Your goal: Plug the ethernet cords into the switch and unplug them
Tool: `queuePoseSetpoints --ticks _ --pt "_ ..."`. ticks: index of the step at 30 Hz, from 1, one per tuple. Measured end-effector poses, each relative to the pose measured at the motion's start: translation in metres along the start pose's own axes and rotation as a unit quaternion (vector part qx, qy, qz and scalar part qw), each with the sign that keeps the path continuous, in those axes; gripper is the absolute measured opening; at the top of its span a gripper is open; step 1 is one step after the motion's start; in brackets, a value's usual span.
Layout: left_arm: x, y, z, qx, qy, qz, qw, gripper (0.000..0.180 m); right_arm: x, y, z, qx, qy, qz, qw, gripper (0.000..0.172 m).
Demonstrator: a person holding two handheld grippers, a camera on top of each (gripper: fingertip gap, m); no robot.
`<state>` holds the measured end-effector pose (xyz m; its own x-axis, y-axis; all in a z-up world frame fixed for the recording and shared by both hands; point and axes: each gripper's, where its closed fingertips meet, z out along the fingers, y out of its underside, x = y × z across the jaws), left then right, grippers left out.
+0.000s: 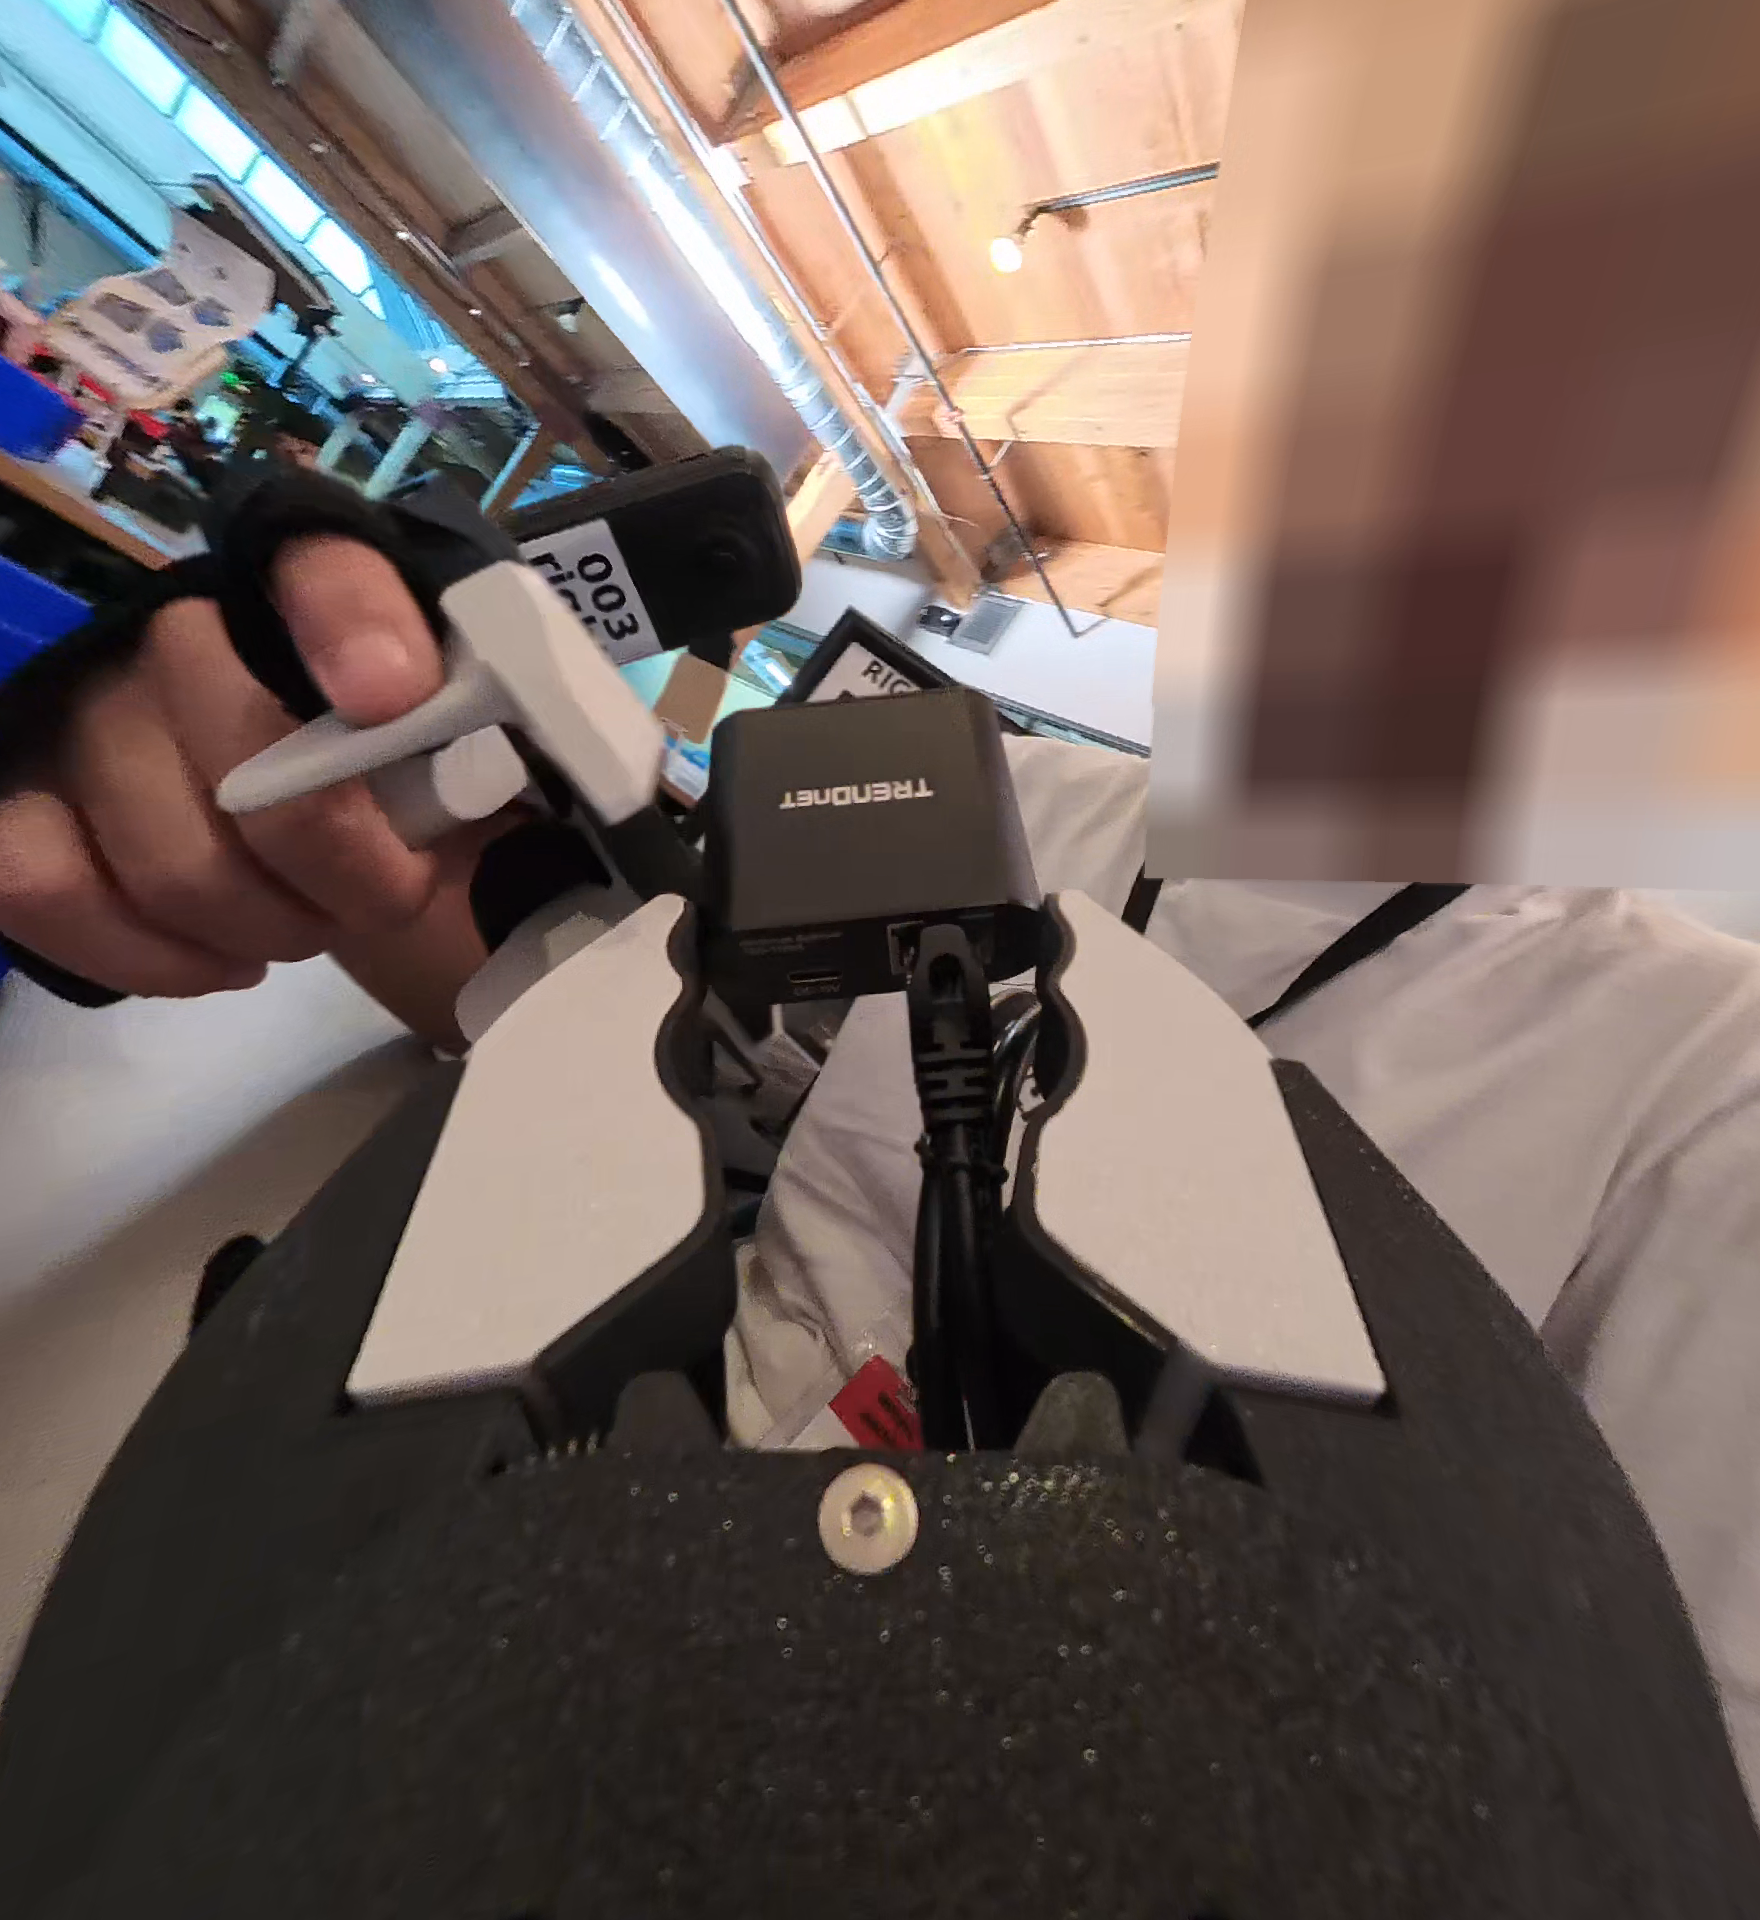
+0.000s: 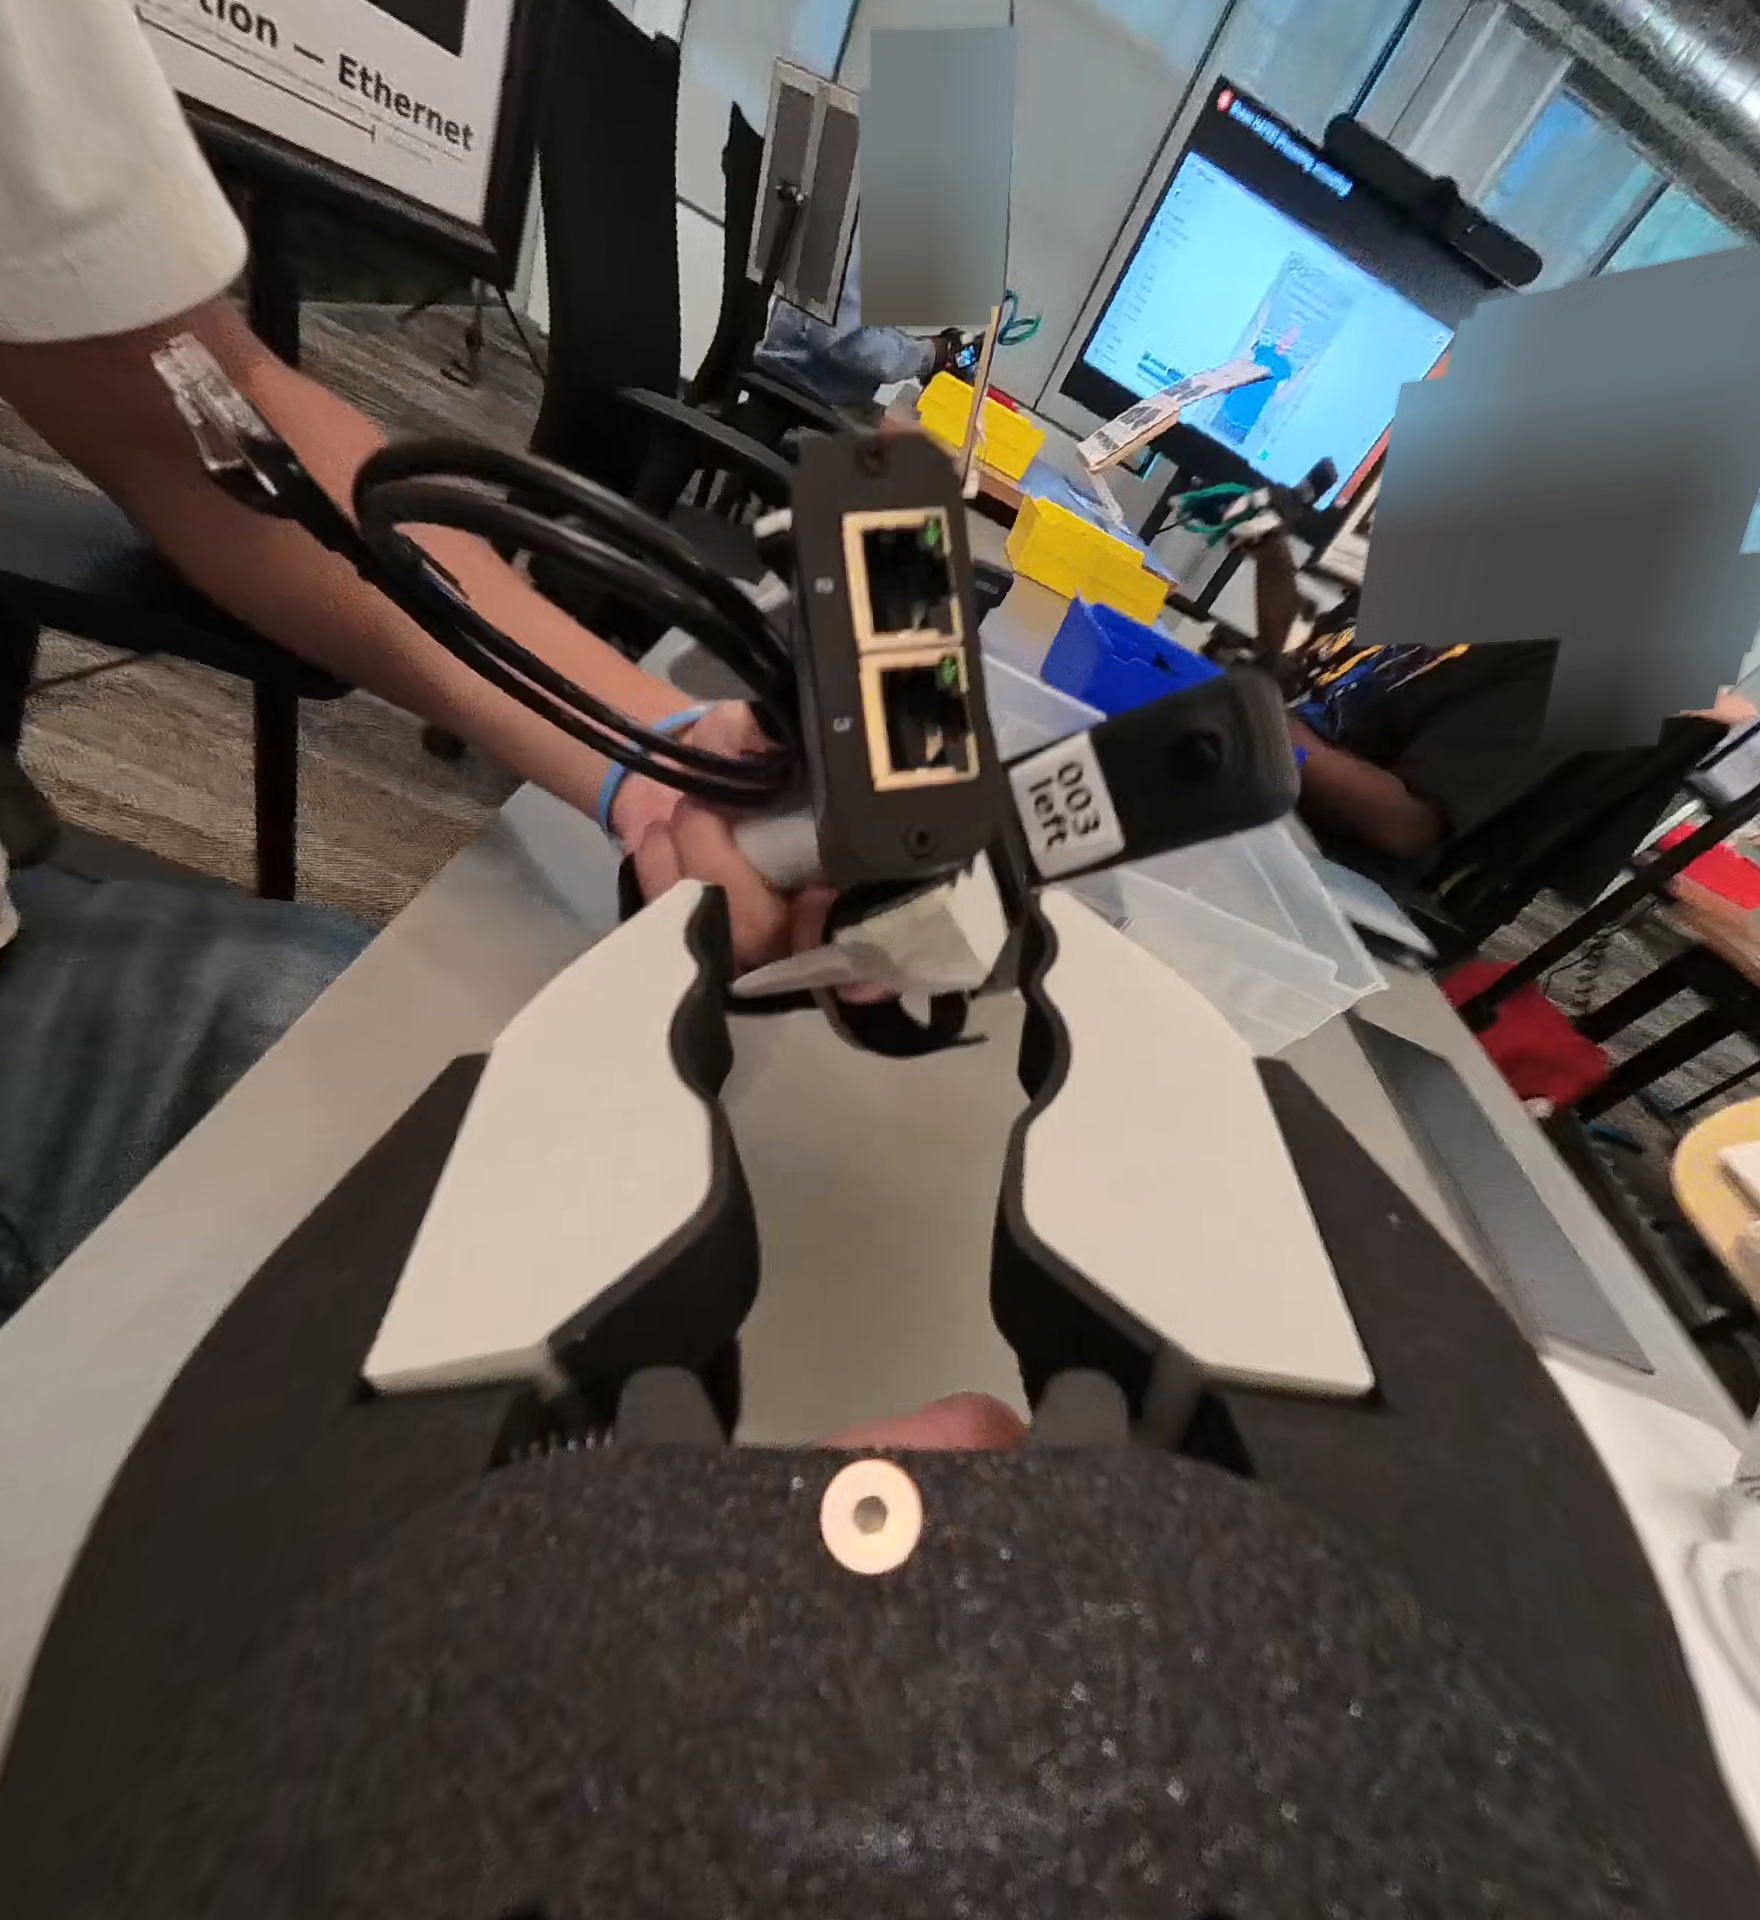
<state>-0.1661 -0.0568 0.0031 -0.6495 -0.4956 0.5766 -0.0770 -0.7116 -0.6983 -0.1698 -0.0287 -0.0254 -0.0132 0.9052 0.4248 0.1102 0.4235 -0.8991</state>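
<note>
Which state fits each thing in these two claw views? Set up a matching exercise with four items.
Things:
1. switch
2. black ethernet cord
3. two ports facing the right claw
4. right claw

States:
a. empty
b. open, holding nothing
c. held between the left claw's tips
d. plugged into the switch

Pairs: 1-c, 2-d, 3-a, 4-b

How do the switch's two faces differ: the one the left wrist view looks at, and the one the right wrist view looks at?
The face toward the left claw has a black ethernet cord plugged in; the opposite face has two gold-rimmed ports, both empty. The corded face also carries a small slot-shaped port; the other shows a small round socket below its ports. Both faces are black, on the same switch, gripped by the left claw.
</note>
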Motion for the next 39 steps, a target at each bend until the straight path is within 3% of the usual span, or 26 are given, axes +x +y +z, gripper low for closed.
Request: queuePoseSetpoints --ticks 4,8,12,16,18,21,24,27,29,30,36,39 --pt "-0.003 0.000 0.009 0.020 0.050 -0.020 0.998 0.060 -0.002 -0.028 -0.003 0.068 -0.003 -0.021 0.997 0.028" --pt "-0.002 -0.002 0.006 0.035 0.084 -0.034 0.995 0.060 -0.003 -0.032 -0.001 0.063 -0.030 -0.012 0.997 0.024" --pt "-0.020 -0.019 -0.021 0.064 -0.018 -0.020 0.998 0.067 0.007 -0.044 -0.007 0.069 -0.038 0.023 0.997 0.023" --pt "-0.032 -0.028 -0.051 0.015 -0.186 0.043 0.982 0.066 0.025 -0.028 -0.012 -0.029 -0.020 0.013 0.999 0.023" --pt "-0.032 -0.032 -0.060 -0.033 -0.277 0.108 0.954 0.064 0.035 -0.012 -0.015 -0.097 -0.006 0.000 0.995 0.024" --pt "-0.032 -0.032 -0.057 -0.123 -0.386 0.213 0.889 0.061 0.037 0.011 -0.014 -0.205 -0.013 -0.020 0.978 0.024" --pt "-0.030 -0.019 -0.038 -0.219 -0.437 0.257 0.833 0.057 0.026 0.022 -0.003 -0.274 -0.046 -0.013 0.961 0.024" --pt "-0.033 -0.018 -0.037 -0.286 -0.510 0.334 0.740 0.048 0.016 0.023 0.006 -0.290 -0.075 -0.005 0.954 0.024" --pt "-0.034 -0.012 -0.044 -0.333 -0.537 0.373 0.680 0.026 0.014 0.018 0.009 -0.277 -0.080 -0.001 0.958 0.024" --pt "-0.034 -0.011 -0.046 -0.346 -0.547 0.387 0.657 0.024 0.014 0.017 0.010 -0.272 -0.081 0.000 0.959 0.024" --pt "-0.048 0.002 -0.056 -0.406 -0.579 0.395 0.586 0.023 0.007 0.021 0.014 -0.282 -0.085 -0.026 0.955 0.024" --pt "-0.051 0.001 -0.057 -0.399 -0.576 0.398 0.592 0.023 0.008 0.024 0.012 -0.287 -0.074 -0.039 0.954 0.024"
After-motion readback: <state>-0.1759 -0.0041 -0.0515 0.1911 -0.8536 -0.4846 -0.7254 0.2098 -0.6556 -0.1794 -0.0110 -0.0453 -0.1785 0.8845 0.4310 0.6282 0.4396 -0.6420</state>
